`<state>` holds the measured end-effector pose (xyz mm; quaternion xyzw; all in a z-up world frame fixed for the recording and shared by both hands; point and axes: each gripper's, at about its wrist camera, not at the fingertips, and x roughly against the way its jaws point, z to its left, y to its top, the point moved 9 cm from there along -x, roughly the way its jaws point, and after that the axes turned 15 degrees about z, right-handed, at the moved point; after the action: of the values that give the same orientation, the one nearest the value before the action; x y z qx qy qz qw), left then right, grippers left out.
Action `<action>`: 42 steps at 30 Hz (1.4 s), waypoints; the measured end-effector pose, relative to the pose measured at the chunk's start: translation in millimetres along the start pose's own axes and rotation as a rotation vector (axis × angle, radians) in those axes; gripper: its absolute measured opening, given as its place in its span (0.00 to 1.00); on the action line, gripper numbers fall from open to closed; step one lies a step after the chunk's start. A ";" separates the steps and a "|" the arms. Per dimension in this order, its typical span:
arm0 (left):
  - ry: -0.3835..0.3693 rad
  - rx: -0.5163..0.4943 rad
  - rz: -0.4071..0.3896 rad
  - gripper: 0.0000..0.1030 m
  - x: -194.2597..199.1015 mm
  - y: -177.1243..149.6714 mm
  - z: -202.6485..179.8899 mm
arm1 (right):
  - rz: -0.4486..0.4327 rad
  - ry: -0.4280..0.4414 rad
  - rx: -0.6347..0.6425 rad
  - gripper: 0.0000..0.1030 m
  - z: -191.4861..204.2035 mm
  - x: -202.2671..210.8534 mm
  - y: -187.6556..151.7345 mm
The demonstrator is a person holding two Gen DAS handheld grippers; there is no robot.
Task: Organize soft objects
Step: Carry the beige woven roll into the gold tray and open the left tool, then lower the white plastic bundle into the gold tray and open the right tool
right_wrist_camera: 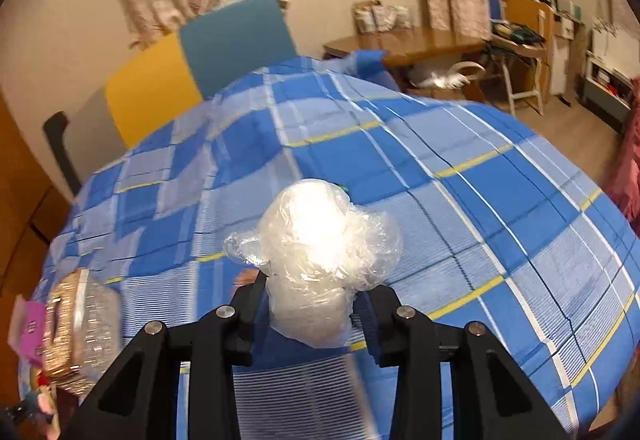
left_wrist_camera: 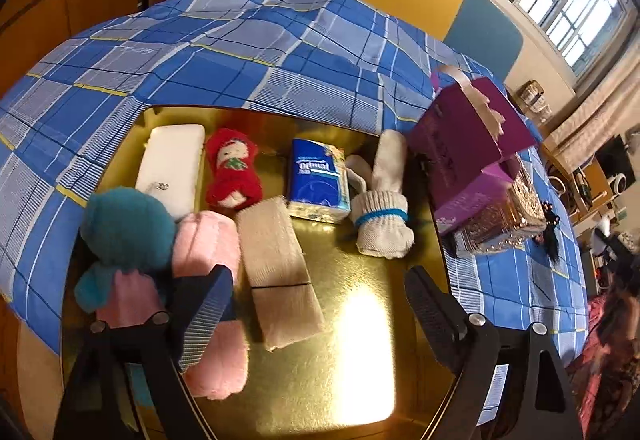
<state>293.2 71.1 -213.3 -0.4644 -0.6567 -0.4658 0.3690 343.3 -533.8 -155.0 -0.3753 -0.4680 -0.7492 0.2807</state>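
Between the pads of the right gripper point(right_wrist_camera: 312, 314), pinched at its lower end: a soft toy in crinkly plastic wrap point(right_wrist_camera: 316, 260), raised over the blue checked cloth point(right_wrist_camera: 460, 175). Light, squashy, slippery; better gripped low, on the firmer body. Left gripper point(left_wrist_camera: 316, 304) wide, empty, above the gold tray point(left_wrist_camera: 352, 380).

Plastic-wrapped bundle point(right_wrist_camera: 316, 260) between right tongs point(right_wrist_camera: 310, 304)

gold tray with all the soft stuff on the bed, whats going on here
A person with a gripper in each hand is sorting soft things into the gold tray on the blue checked bedspread. The left gripper is open over the tray, with a beige folded cloth lying between its fingers, not gripped. The right gripper holds a plastic-wrapped bundle above the bedspread.
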 end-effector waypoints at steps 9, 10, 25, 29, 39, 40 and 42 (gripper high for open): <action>-0.007 -0.058 -0.046 0.87 4.9 -6.5 -10.4 | -0.052 0.127 0.190 0.37 111.0 63.5 -13.9; -0.010 -0.057 -0.051 0.87 6.3 -6.5 -10.2 | -0.053 0.138 0.211 0.37 122.2 67.6 -17.3; 0.006 0.025 -0.148 0.91 28.9 -5.4 31.0 | 0.129 0.380 0.631 0.37 345.6 74.5 -161.1; 0.015 0.065 -0.165 0.93 34.1 -4.4 46.4 | 0.219 0.393 0.730 0.37 390.8 47.9 -213.0; 0.006 0.147 -0.173 0.94 36.9 -9.9 78.9 | 0.457 0.296 0.867 0.37 441.2 -39.8 -296.7; 0.004 0.151 -0.174 0.94 37.7 -11.1 80.1 | 0.473 0.284 0.881 0.38 444.0 -45.7 -302.3; -0.001 0.164 -0.170 0.94 37.9 -11.9 84.7 | 0.484 0.253 0.902 0.38 446.8 -53.5 -309.5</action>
<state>266.2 160.4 -206.6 -0.3754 -0.7298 -0.4399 0.3647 268.1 2.5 -225.8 -0.2215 -0.6063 -0.4264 0.6337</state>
